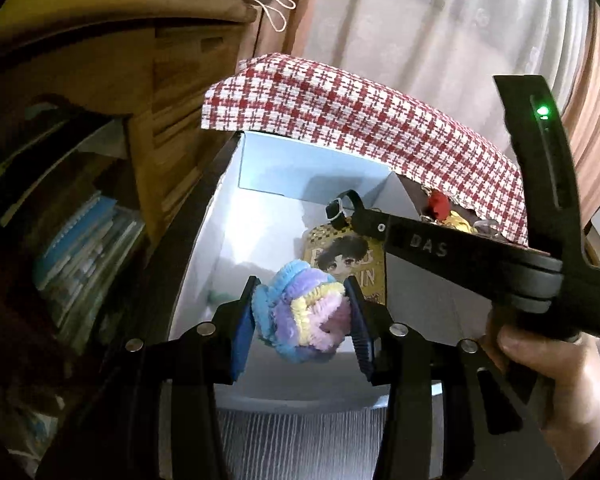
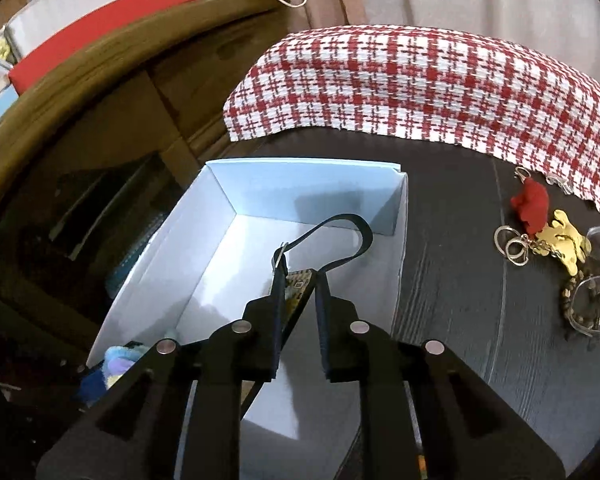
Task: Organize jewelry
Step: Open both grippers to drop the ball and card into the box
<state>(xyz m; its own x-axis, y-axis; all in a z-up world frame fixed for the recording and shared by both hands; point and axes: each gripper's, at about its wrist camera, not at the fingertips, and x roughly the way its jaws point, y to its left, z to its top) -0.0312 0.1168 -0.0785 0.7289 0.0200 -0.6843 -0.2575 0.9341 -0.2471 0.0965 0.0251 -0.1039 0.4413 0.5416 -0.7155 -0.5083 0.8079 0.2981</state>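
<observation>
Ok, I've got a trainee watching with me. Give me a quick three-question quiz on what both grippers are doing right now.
1. True or false: the left gripper holds a pastel chenille scrunchie over the white box.
2. What is clamped in the right gripper? A) red bear keychain B) anime character tag with black strap C) beaded bracelet
3. Fill in: the red bear keychain and gold bear keychain lie on the dark ____.

Key: 1 true; 2 B, the anime character tag; 3 table.

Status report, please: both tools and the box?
Left tool shut on pastel scrunchie, over white box. Right tool shut on tag, over box. Keychains remain on table.
</observation>
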